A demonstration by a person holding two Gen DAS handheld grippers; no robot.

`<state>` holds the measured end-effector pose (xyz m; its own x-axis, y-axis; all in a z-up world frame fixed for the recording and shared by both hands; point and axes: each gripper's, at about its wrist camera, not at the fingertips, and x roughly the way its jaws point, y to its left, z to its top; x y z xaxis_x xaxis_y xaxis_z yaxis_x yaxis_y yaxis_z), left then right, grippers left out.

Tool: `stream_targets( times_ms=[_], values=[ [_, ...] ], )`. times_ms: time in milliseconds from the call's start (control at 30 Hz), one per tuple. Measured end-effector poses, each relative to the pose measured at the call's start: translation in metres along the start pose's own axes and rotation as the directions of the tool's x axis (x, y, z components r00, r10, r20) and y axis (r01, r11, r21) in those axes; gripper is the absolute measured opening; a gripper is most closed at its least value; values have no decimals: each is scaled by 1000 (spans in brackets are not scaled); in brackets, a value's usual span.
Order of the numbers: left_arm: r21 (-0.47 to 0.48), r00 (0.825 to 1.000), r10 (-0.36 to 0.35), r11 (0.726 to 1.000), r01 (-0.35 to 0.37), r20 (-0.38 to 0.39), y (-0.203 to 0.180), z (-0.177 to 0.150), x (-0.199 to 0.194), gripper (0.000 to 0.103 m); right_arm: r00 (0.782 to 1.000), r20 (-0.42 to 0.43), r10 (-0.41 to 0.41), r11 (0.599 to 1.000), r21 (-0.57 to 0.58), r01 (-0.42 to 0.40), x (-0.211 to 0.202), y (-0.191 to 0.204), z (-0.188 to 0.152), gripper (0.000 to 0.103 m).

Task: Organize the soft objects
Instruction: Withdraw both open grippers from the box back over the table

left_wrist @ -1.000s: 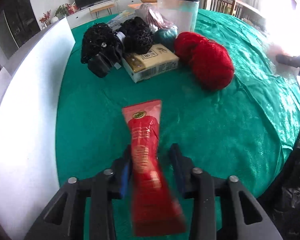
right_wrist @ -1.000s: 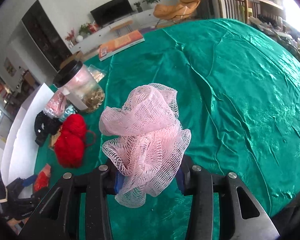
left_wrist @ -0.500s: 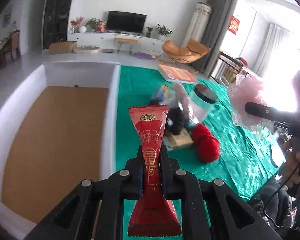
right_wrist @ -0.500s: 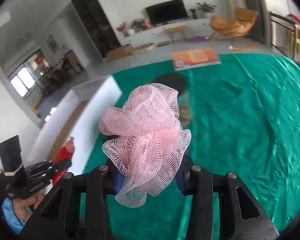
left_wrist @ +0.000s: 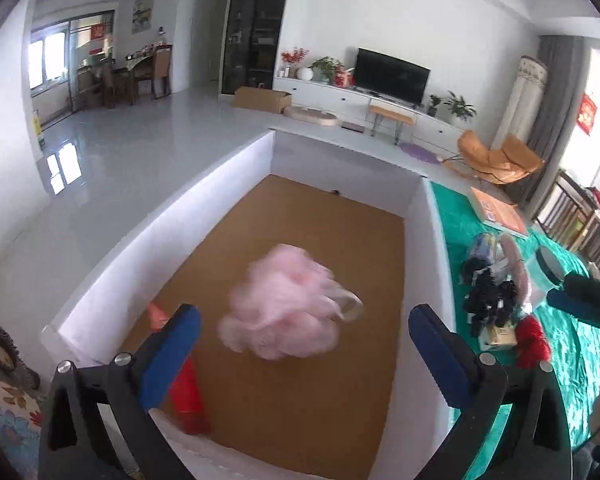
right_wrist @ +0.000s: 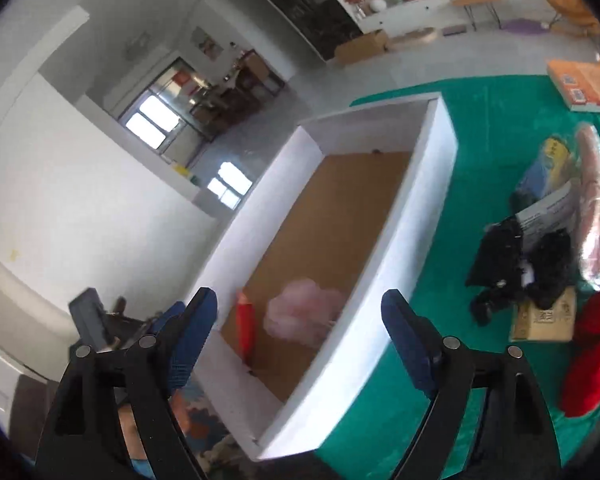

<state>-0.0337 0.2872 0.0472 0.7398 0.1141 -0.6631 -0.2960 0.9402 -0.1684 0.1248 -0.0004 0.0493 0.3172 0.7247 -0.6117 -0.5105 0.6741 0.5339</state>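
Note:
A white-walled box with a brown floor stands at the left end of the green table. Inside it, a blurred pink mesh sponge is over the floor, and a red packet lies near the front left corner. My left gripper hangs above the box, its jaws opening wide with nothing pressed between them. My right gripper is above the box's right wall, jaws opening and empty; the sponge and red packet show below it. Red yarn stays on the table.
On the green cloth right of the box lie black fuzzy items, a small cardboard carton, a pink wrapped roll, a blue-yellow pack and an orange book. A patterned cushion sits at left.
Both grippers swung from over the table to above the box and opened. The red packet left the left gripper and the pink sponge left the right one; both are now in the box.

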Motion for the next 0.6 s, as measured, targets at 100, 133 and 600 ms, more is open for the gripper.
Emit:
stream_targets(
  times_ms=[100, 133, 600],
  values=[
    [60, 989, -147, 987, 146, 2, -43, -8, -3, 103, 979, 61, -194, 980, -34, 196, -23, -41, -34, 86],
    [86, 978, -207, 974, 208, -16, -61, -12, -2, 103, 960, 75, -270, 961, -36, 273, -29, -56, -49, 86],
    [390, 917, -253, 846, 365, -309, -230, -125, 112, 103, 738, 69, -671, 726, 262, 636, -114, -198, -155, 86]
  ],
)
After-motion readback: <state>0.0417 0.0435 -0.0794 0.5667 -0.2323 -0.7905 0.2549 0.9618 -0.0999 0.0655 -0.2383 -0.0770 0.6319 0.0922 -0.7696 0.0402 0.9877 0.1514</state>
